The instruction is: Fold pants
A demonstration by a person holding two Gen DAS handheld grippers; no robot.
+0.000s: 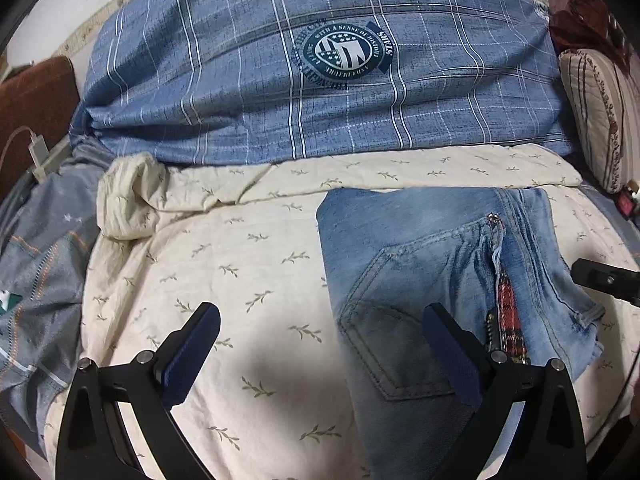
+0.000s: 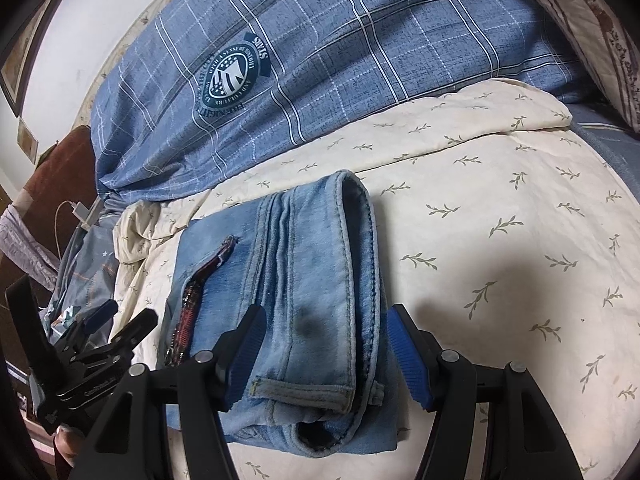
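Note:
Light blue jeans [image 1: 420, 264] lie folded into a compact bundle on the cream leaf-print sheet [image 1: 240, 280]; a back pocket and red plaid lining show. My left gripper [image 1: 320, 320] is open and empty, its right finger over the jeans' left part, its left finger over bare sheet. In the right wrist view the jeans [image 2: 312, 280] lie with the leg hems stacked at the near end. My right gripper [image 2: 324, 340] is open, its fingers on either side of the folded legs, holding nothing. The left gripper [image 2: 100, 332] shows at the left edge there.
A blue plaid duvet [image 1: 320, 80] with a round emblem is heaped behind the sheet. A striped pillow [image 1: 600, 120] lies far right. A grey-blue patterned cover [image 1: 40, 280] and a white charger with cable [image 1: 38, 152] lie left. A brown headboard [image 1: 32, 100] stands far left.

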